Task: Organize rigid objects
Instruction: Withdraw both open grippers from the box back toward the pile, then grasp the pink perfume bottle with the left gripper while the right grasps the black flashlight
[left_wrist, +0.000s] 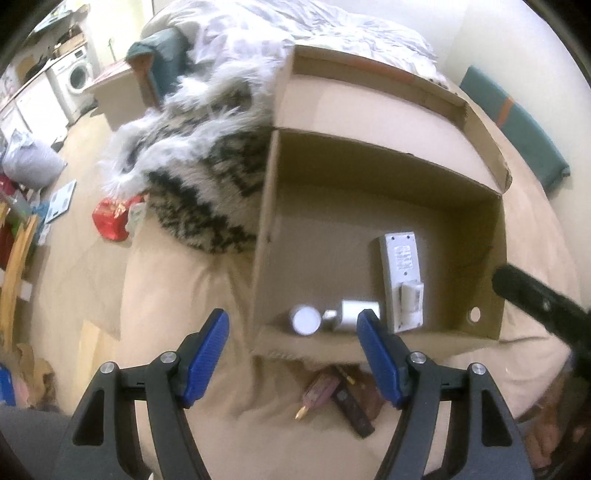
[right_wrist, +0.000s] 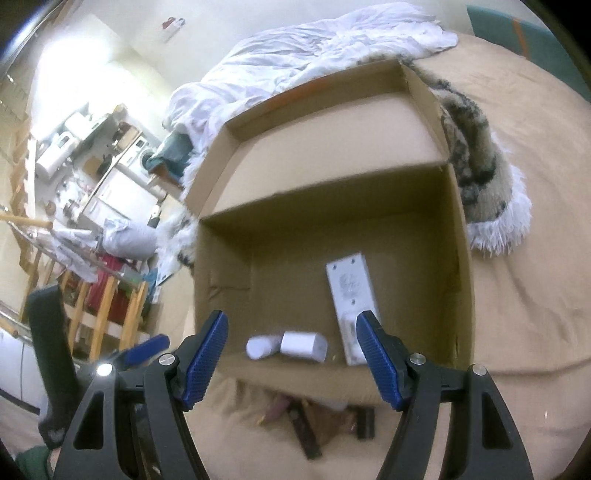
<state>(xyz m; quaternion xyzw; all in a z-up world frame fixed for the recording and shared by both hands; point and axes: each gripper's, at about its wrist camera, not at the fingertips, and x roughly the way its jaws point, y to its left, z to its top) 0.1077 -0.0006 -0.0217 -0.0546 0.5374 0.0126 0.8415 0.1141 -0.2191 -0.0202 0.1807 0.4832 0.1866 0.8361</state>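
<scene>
An open cardboard box (left_wrist: 458, 188) (right_wrist: 461, 266) lies on the beige bed cover. Inside it rest a long white device (left_wrist: 400, 273) (right_wrist: 352, 295), a white charger block (left_wrist: 352, 314) (right_wrist: 303, 345) and a small white round jar (left_wrist: 304, 319) (right_wrist: 260, 347). Before the box's near wall lie dark flat items and a pen-like thing (left_wrist: 332, 398) (right_wrist: 314, 421). My left gripper (left_wrist: 293, 354) hovers open above the box's near left corner, nothing between its blue pads. My right gripper (right_wrist: 293, 354) is open too, over the near wall. The other gripper shows as a dark arm (left_wrist: 543, 306) (right_wrist: 48, 332).
A furry black-and-white throw (left_wrist: 199, 177) (right_wrist: 480, 166) lies against the box's side. White crumpled bedding (right_wrist: 314, 44) lies behind it. A red packet (left_wrist: 110, 218) and papers lie on the floor. A washing machine (left_wrist: 74, 79) and wooden racks (right_wrist: 96, 306) stand beyond the bed.
</scene>
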